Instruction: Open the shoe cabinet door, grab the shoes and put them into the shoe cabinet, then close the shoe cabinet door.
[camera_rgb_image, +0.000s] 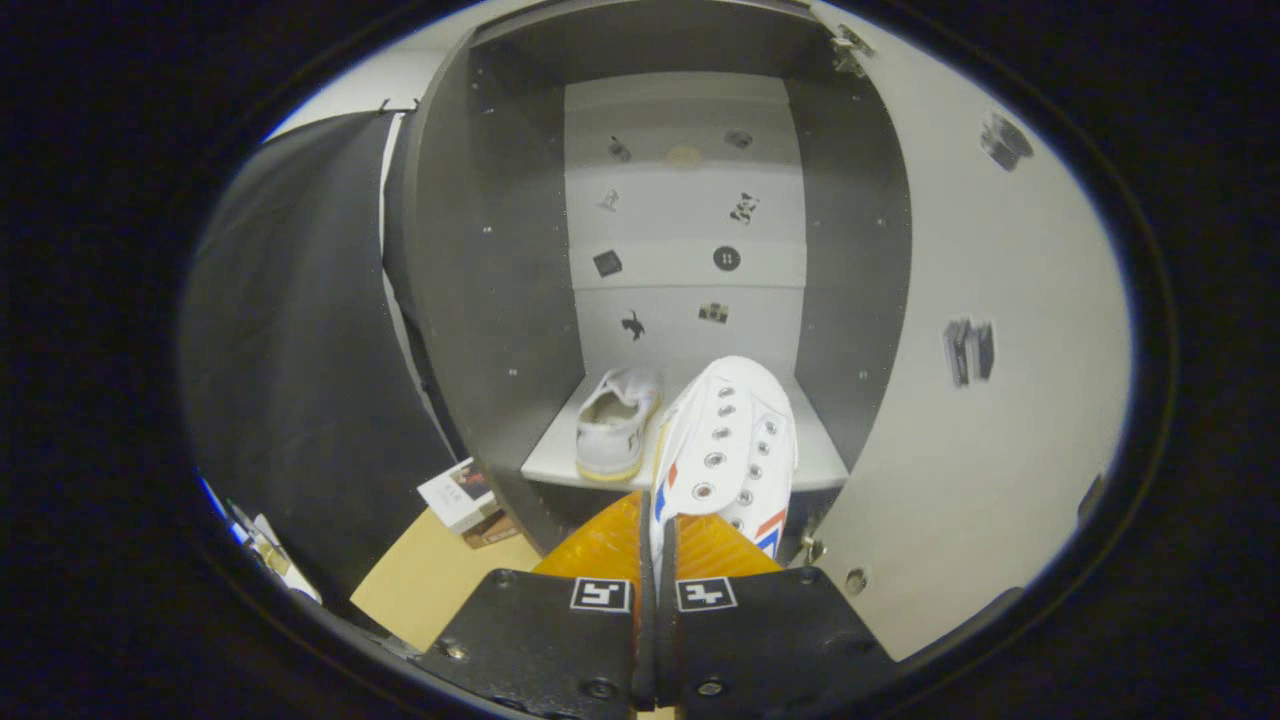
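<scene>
gripper view | gripper (655, 545) pinched narrow on white sneaker's (728, 445) heel edge | long axis points 12 o'clock into open shoe cabinet (500, 250) | first shoe (615, 420) on shelf (815, 462) at 11, free spot at 1

My fingers (655, 545) cover the heel end of the shoe (728, 455) I'm pinching, so I can't see how much of it they grip. The stickers (727, 258) on the cabinet's back wall (685, 220) are too small to make out. The box (462, 494) by the cabinet is half hidden.
</scene>
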